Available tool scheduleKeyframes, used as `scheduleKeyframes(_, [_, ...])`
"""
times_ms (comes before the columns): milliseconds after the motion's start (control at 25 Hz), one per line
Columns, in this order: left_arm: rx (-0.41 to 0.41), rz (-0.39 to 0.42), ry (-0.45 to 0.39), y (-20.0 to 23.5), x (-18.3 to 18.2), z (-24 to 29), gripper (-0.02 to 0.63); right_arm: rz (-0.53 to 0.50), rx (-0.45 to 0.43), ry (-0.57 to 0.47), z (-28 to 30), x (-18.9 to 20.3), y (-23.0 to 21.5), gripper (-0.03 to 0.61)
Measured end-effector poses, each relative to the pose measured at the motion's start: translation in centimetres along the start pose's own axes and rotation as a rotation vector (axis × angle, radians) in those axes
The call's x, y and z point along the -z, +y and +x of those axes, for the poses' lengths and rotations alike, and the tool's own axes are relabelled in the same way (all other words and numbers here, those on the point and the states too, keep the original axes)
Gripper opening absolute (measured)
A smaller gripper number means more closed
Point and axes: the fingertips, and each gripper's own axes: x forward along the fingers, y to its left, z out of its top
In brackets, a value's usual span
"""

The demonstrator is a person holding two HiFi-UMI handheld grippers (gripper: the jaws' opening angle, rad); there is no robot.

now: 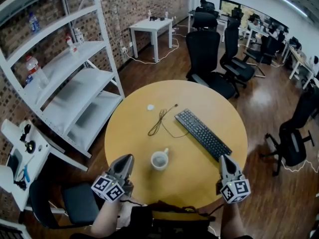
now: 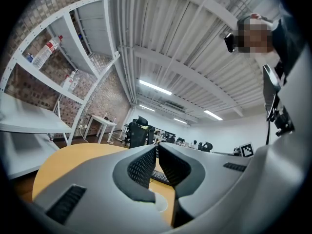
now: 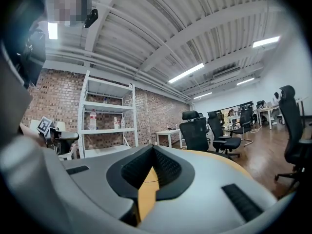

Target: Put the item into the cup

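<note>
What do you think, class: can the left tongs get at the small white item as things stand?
Probably yes. From the left tongs at the near edge of the table, bare surface runs to the small white item; the cup sits to their right, the cable right of the item.

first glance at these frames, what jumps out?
A round yellow table fills the head view. A white cup stands near its front middle, a black keyboard lies to the right, and a small white item sits farther back on the left. The left gripper and right gripper flank the cup at the near edge, jaws together and holding nothing.
</note>
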Motion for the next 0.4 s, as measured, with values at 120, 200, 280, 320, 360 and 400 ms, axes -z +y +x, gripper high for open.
scheduleKeyframes(120, [-0.012,-0.023,-0.022,0.59,-0.27,-0.05,0.012,0.000,-0.007,-0.001,0.57,-0.01,0.10,0.006])
scheduleKeyframes(200, [-0.013,-0.029,-0.032,0.63,-0.55,0.05,0.012,0.004,-0.011,-0.003,0.77,-0.10,0.33,0.006])
scheduleKeyframes(280, [-0.005,-0.036,-0.031,0.52,-0.50,0.05,0.012,0.005,-0.017,-0.002,0.81,-0.16,0.65,0.006])
scheduleKeyframes(320, [-0.002,-0.040,-0.030,0.47,-0.42,0.00,0.012,0.004,-0.020,-0.001,0.80,-0.13,0.79,0.006])
scheduleKeyframes(360, [-0.001,-0.043,-0.029,0.45,-0.34,-0.08,0.012,0.003,-0.023,0.002,0.80,-0.09,0.91,0.006])
scheduleKeyframes(400, [0.000,-0.045,-0.028,0.43,-0.27,-0.17,0.012,0.002,-0.025,0.004,0.79,-0.04,1.03,0.006])
